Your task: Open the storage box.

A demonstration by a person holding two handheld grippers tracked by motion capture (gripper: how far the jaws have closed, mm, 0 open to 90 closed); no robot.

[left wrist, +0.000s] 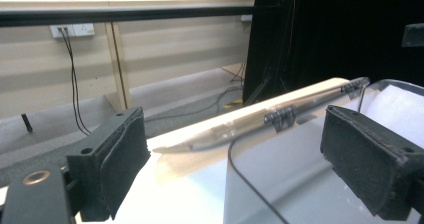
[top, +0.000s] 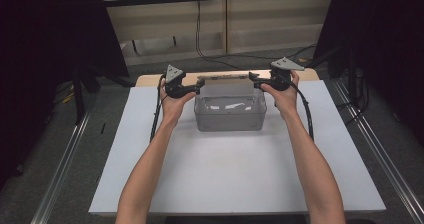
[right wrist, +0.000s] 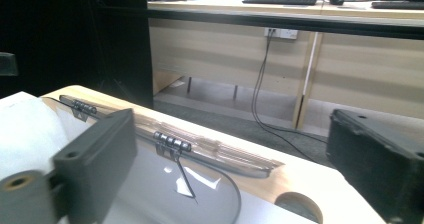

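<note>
Now, left hand-held gripper: level at clear bin left far corner, jaws apart, empty.
Right hand-held gripper: mirrored at right far corner, jaws apart.
Writing: none readable.

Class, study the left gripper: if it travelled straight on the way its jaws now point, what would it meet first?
Probably the clear box's raised lid: the left gripper, jaws open and empty, points at its hinged far edge, though depth is uncertain.

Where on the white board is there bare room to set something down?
The wide white board in front of the clear box, between the forearms, is bare, as are strips left and right of it. The far edge is crowded: the opened lid, the left hand-held gripper, the right hand-held gripper.
</note>
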